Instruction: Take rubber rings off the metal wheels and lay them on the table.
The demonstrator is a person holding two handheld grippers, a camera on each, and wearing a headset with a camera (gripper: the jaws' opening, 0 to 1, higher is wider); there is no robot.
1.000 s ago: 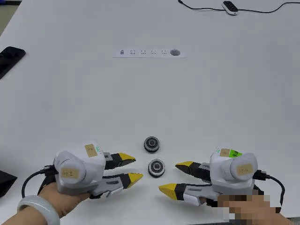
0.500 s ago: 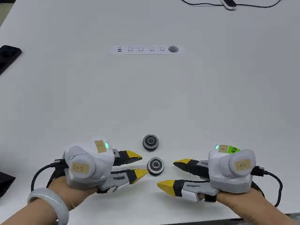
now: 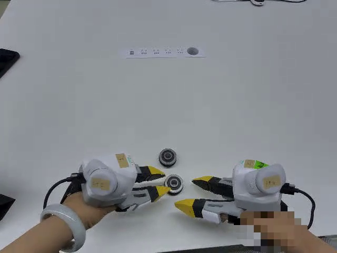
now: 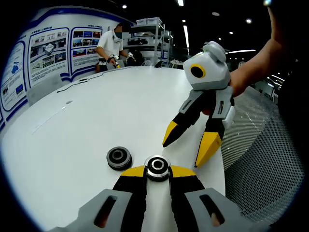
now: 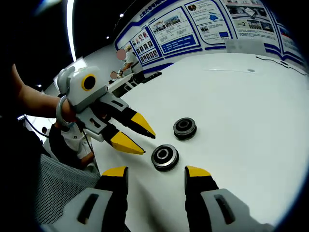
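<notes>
Two claws work over a broad white tabletop (image 3: 237,105), both low by its near edge and pointing inward at each other. The left gripper (image 3: 164,180) lies on its side in the person's hand, its yellow-tipped jaws parted by a narrow gap. In the left gripper view the tips sit either side of the nearer wheel; whether they touch it cannot be told. In the right gripper view that wheel lies just past the lower tip, with a sliver of table showing between them. The right gripper (image 3: 186,193) is held opposite, its jaws spread wide with nothing between them. The nearer wheel lies ahead of its gap, short of the tips. A pale bracelet (image 3: 47,215) circles the wrist behind the left gripper.

Toward the far edge, about midway along it, a flat white power strip (image 3: 160,51) lies parallel to that edge. A black object (image 3: 6,57) juts in at the left edge, partly cut off, and a dark cable (image 3: 253,1) runs along the far edge near the right corner.

Both wheels lie flat near the near edge, about midway along it, close together but apart. The nearer wheel (image 3: 174,183) is between the two claws. The farther wheel (image 3: 167,156) sits just beyond it, clear of both. Each shows a dark rubber ring round a bright metal hub.
</notes>
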